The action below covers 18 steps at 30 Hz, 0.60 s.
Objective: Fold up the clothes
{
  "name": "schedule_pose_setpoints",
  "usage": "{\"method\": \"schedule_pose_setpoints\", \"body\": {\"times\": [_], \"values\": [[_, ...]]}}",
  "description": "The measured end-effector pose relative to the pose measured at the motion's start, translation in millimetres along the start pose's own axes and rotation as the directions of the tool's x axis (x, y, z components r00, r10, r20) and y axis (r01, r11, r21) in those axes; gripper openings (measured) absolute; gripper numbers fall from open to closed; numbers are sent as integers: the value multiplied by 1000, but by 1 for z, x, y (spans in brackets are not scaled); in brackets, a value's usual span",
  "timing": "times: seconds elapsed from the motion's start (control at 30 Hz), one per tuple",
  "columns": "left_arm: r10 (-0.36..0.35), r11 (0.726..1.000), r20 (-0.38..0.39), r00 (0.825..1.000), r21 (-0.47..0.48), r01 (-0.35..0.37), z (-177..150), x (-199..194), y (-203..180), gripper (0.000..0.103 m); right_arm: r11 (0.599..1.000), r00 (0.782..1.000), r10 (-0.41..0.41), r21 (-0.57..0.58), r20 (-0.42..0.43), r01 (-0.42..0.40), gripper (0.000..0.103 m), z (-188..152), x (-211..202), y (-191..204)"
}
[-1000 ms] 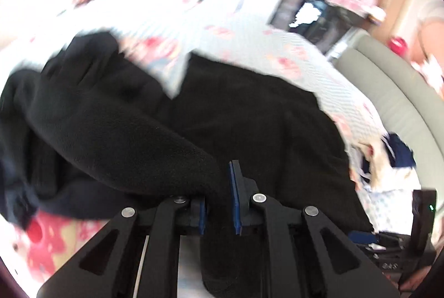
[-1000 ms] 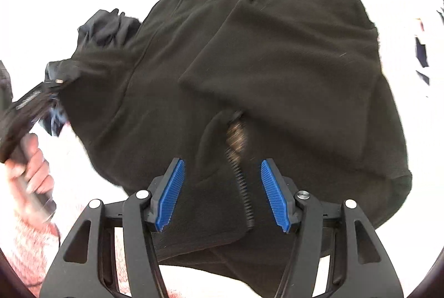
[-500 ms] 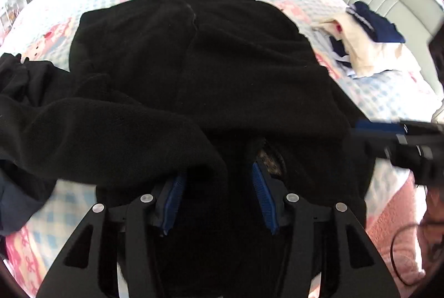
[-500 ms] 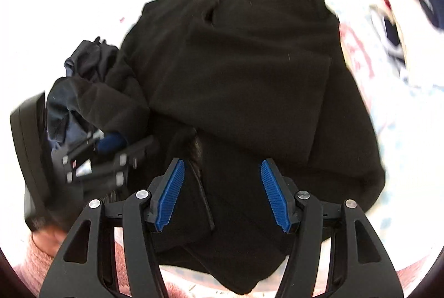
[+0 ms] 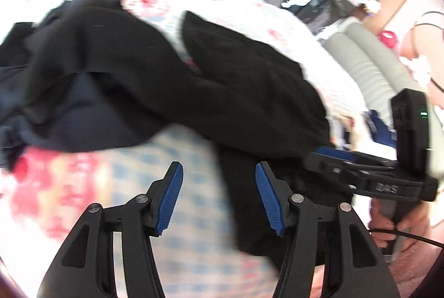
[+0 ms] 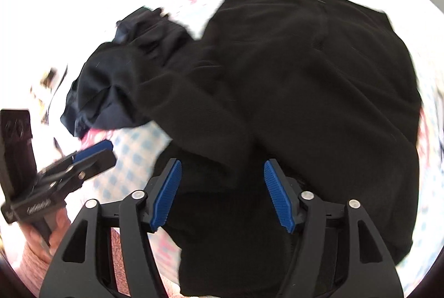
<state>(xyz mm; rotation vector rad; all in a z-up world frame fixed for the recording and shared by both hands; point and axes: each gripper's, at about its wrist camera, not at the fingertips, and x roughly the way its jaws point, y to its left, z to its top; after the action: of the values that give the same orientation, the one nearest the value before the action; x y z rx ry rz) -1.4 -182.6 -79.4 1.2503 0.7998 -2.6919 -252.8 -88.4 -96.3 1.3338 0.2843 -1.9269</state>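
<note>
Lying across the checked bedspread [image 5: 191, 217], the black fleece garment [image 6: 305, 92] is the landmark for everything else: its body sits spread and fairly flat, while one sleeve [image 5: 116, 56] trails off to the side over a rumpled dark blue garment [image 5: 72, 117] bunched against it. The left gripper [image 5: 219, 195] hangs just off the fleece's near edge, above bare bedspread, with its blue pads spread apart and nothing between them; its jaws have just been opening, and the sleeve it pinched a second ago now lies loose on the bed. The right gripper [image 6: 222, 195] sits over the fleece's near hem, its jaws also just widened, dark cloth lying under and between the pads without either pad visibly pressing on it. That spacing reads as a release-and-reposition: both tools stand wide so they can take a fresh bite of fabric. The sleeve draped outward over the blue garment is probably the part left to bring in across the fleece's body. A person's hand [image 5: 399, 223] grips the handle of the right tool beside the hem. Motion blur softens both views, so fine creases along the hem cannot be read.
</note>
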Motion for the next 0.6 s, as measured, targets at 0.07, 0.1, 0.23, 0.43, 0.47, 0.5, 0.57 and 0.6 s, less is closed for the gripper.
{"method": "schedule_pose_setpoints", "body": {"times": [0.07, 0.1, 0.23, 0.43, 0.47, 0.5, 0.57, 0.6], "values": [[-14, 996, 22, 1000, -84, 15, 6, -4, 26, 57, 998, 1000, -16, -67, -7, 16, 68, 5, 15, 23], [-29, 992, 32, 999, -123, 32, 11, -4, 37, 57, 995, 1000, -27, -96, -10, 26, 68, 8, 23, 32], [45, 976, 109, 993, -216, -21, 33, -12, 70, 57, 982, 995, -100, -160, -17, 96, 68, 27, 52, 56], [267, 933, 170, 949, -293, -210, 56, -15, 104, 62, 972, 993, -114, -204, 31, 118, 79, 66, 70, 75], [297, 930, 163, 941, -272, -247, 57, -11, 104, 62, 970, 993, -114, -213, 18, 115, 81, 69, 78, 77], [324, 925, 158, 933, -258, -278, 58, -8, 103, 63, 969, 993, -114, -221, -1, 111, 81, 70, 87, 78], [370, 913, 149, 917, -241, -330, 60, -5, 100, 63, 966, 991, -119, -237, -61, 101, 81, 68, 110, 79], [393, 906, 145, 908, -232, -355, 61, -3, 99, 63, 965, 988, -121, -244, -91, 96, 80, 67, 121, 79]]}}
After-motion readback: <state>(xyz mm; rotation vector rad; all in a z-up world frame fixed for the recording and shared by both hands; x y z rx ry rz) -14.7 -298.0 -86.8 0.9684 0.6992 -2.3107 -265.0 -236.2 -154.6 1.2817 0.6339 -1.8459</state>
